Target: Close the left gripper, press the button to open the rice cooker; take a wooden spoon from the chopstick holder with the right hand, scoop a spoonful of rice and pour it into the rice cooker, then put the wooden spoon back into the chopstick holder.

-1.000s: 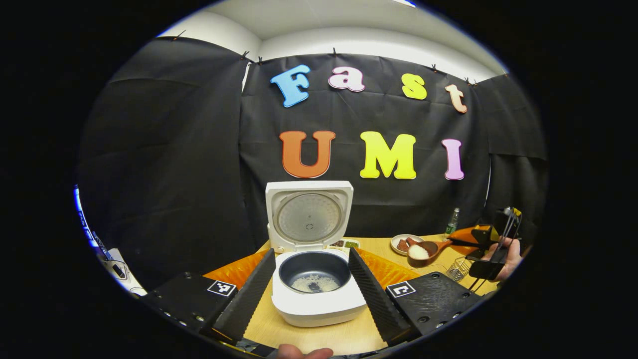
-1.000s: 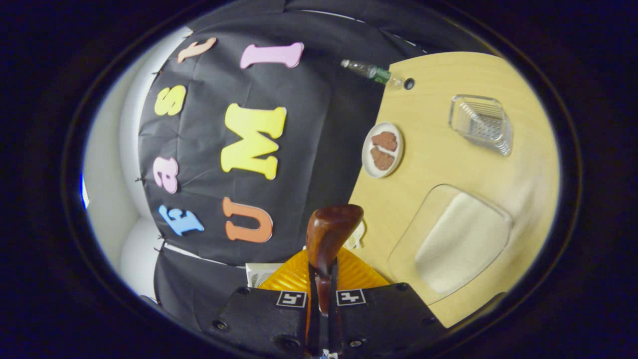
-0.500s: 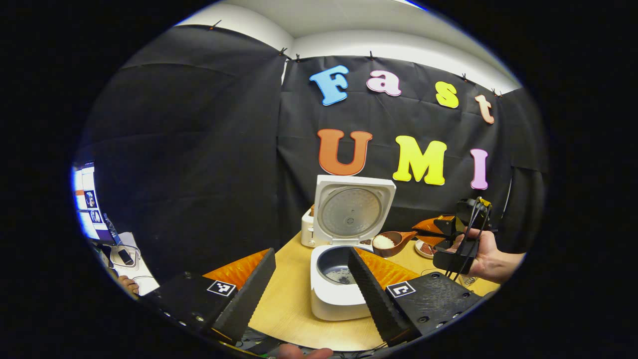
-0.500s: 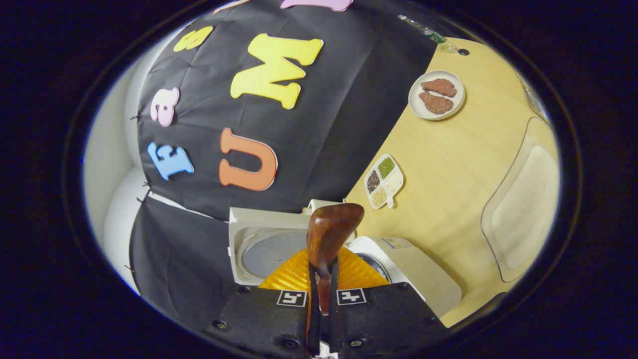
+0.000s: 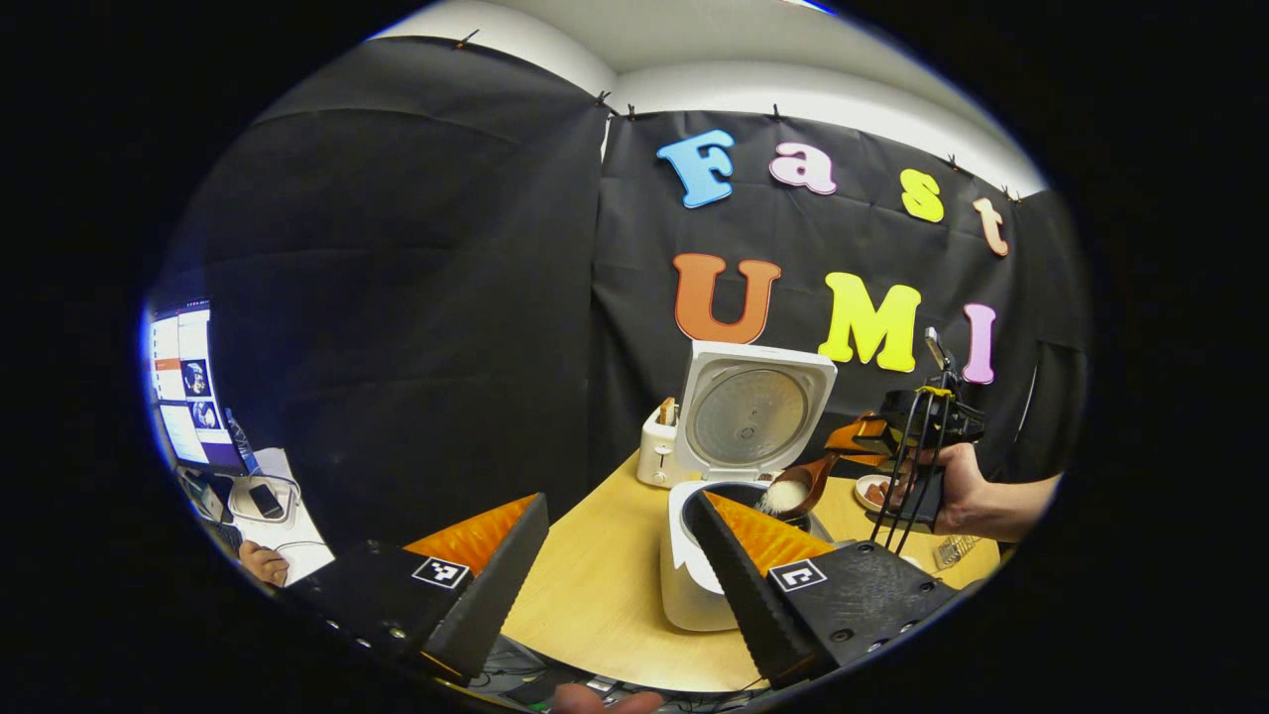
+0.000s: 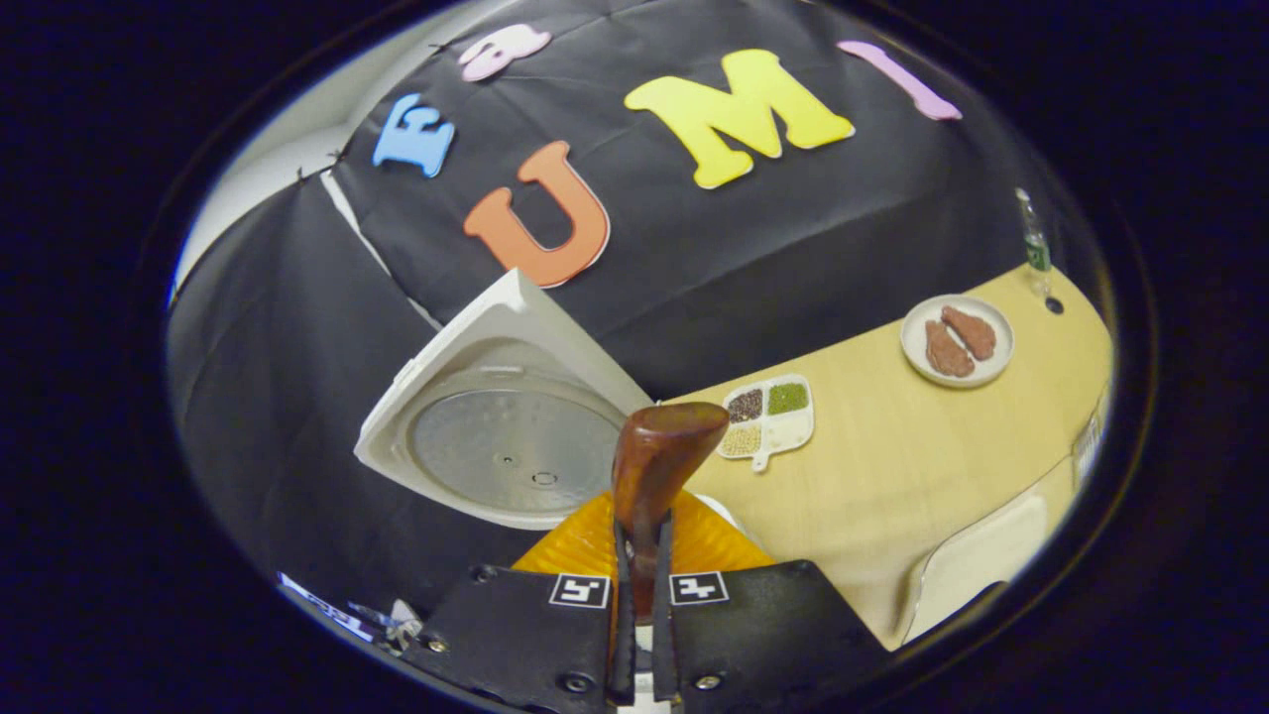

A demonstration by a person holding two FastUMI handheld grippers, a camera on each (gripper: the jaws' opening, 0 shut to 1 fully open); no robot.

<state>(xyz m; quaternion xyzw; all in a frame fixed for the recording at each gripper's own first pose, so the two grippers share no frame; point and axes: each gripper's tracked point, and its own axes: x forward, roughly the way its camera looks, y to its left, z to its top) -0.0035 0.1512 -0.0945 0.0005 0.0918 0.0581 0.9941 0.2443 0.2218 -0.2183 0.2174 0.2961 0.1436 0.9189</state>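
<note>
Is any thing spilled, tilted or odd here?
No spill shows. The spoon is tipped over the open cooker with rice sliding off, as pouring needs. The right gripper clamps its handle.

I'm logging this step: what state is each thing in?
White rice cooker: lid up, pot open.
Brown wooden spoon: tilted over the pot, holding white rice.
Right gripper: shut on the spoon's handle.
Left gripper: open, holding nothing.
Round white plate: holds two brown pieces.

You've got one cooker (image 5: 706, 555), one spoon (image 5: 793, 489), one toaster (image 5: 656, 454), one bottle (image 6: 1033, 243), two meat pieces (image 6: 958, 340) on one plate (image 6: 917, 322), and one divided dish (image 6: 799, 430).
</note>
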